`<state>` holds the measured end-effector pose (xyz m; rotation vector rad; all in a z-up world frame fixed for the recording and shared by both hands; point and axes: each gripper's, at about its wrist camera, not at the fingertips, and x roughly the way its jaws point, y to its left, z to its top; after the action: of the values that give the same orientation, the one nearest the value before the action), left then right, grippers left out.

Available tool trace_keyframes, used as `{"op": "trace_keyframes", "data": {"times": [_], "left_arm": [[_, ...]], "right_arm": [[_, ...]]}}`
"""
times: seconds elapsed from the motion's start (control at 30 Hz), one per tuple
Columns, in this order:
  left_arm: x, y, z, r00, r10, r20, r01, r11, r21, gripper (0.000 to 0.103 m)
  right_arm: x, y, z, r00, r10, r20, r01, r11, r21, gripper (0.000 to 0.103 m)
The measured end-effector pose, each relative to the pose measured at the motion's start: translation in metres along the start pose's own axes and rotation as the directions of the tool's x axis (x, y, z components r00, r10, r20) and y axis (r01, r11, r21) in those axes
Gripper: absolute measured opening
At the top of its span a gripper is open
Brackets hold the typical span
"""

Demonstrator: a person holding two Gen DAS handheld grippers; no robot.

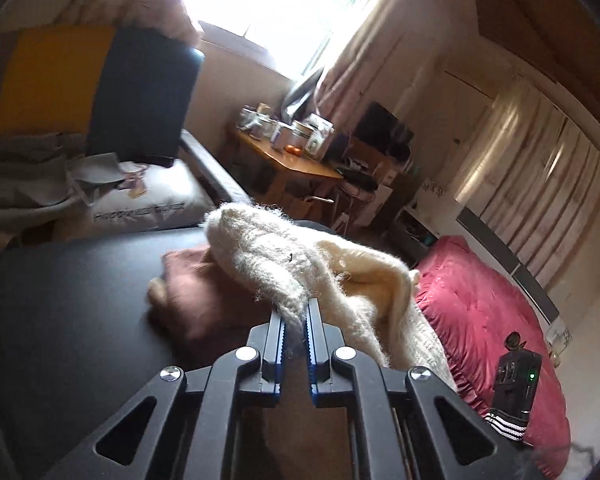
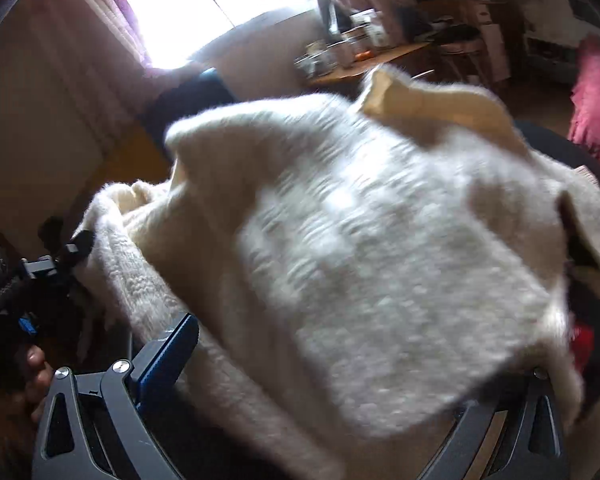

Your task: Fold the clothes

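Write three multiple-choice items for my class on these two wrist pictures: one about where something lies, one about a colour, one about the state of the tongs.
1. Where does the brown cloth lie?
A. on the black table, partly under the sweater
B. on the red bed
C. on the wooden desk

2. What colour is the sweater?
A. navy
B. cream
C. green

3. How do the left tongs stand?
A. wide open, holding nothing
B. shut on the sweater's edge
C. resting on the bed

Answers:
1 A: the brown cloth sits on the black table, with the sweater draped over its far side.
2 B: its fuzzy knit is cream in both views.
3 B: the left tongs pinch a knit fold between their blue pads. The right tongs are mostly covered by the sweater, so their state cannot be told.
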<state>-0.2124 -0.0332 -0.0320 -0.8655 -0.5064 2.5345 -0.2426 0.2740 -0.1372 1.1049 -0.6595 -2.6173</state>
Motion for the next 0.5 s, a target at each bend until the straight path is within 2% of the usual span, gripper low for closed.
{"op": "trace_keyframes", "data": {"times": [0.1,0.23,0.3,0.33,0.4,0.47,0.5], "left_arm": [[-0.041,0.020,-0.019,1.000,0.023,0.021,-0.022,0.999,-0.032,0.007],[-0.092,0.048,-0.048,0.996,0.080,0.035,-0.078,0.995,-0.063,0.007],[-0.113,0.065,-0.065,0.992,0.121,0.025,-0.118,0.989,-0.084,0.007],[-0.124,0.076,-0.077,0.988,0.155,0.006,-0.154,0.983,-0.098,0.007],[-0.140,0.105,-0.103,0.975,0.215,-0.062,-0.222,0.964,-0.144,0.008],[-0.159,0.132,-0.123,0.954,0.280,-0.107,-0.296,0.935,-0.193,0.008],[-0.173,0.144,-0.131,0.941,0.318,-0.115,-0.337,0.917,-0.216,0.007]], "right_arm": [[0.002,0.020,-0.024,0.999,0.040,-0.024,-0.040,0.999,-0.010,0.103],[0.001,0.040,-0.055,0.998,0.030,-0.057,-0.032,0.999,-0.033,0.103],[-0.002,0.049,-0.069,0.993,0.072,-0.098,-0.077,0.996,-0.042,0.103],[-0.002,0.055,-0.076,0.986,0.107,-0.131,-0.114,0.992,-0.049,0.103],[0.001,0.071,-0.095,0.953,0.193,-0.234,-0.215,0.974,-0.069,0.103],[0.008,0.086,-0.117,0.920,0.216,-0.327,-0.259,0.961,-0.096,0.103],[0.012,0.091,-0.128,0.911,0.204,-0.358,-0.257,0.961,-0.105,0.103]]}}
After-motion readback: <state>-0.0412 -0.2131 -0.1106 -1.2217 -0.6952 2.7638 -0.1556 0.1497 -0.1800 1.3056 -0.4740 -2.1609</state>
